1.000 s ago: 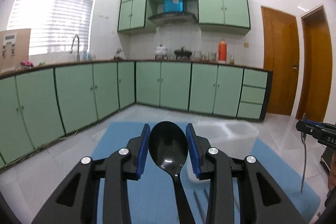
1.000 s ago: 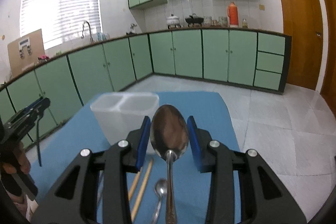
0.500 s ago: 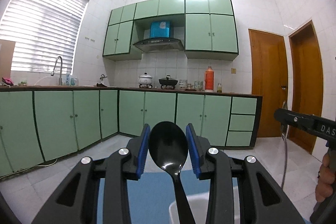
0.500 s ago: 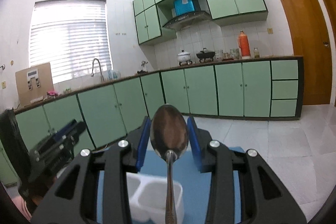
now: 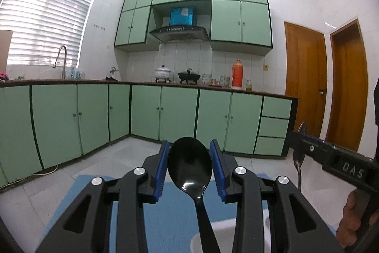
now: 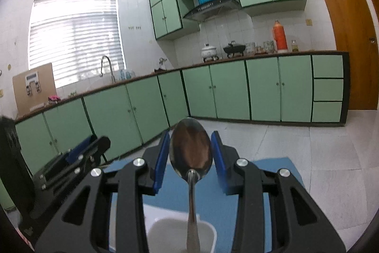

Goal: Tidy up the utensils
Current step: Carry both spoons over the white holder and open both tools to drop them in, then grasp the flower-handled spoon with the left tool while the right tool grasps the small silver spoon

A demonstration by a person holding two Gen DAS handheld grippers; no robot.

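Left wrist view: white container (image 5: pixel 227 232) mostly hidden behind left gripper (image 5: pixel 190 165).
Handles: cut off at the bottom edge.
Count: two spoons, one container, blue mat (image 6: pixel 258 184).
Black spoon (image 5: pixel 190 163): glossy plastic, clamped upright in left gripper.
Metal spoon (image 6: pixel 191 153): clamped in right gripper (image 6: pixel 191 153), above container (image 6: pixel 170 229).

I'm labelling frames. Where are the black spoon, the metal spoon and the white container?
black spoon (image 5: pixel 190 163): left wrist view, middle of its bowl.
metal spoon (image 6: pixel 190 153): right wrist view, middle of its bowl.
white container (image 6: pixel 165 232): right wrist view, inner wall below the rim.
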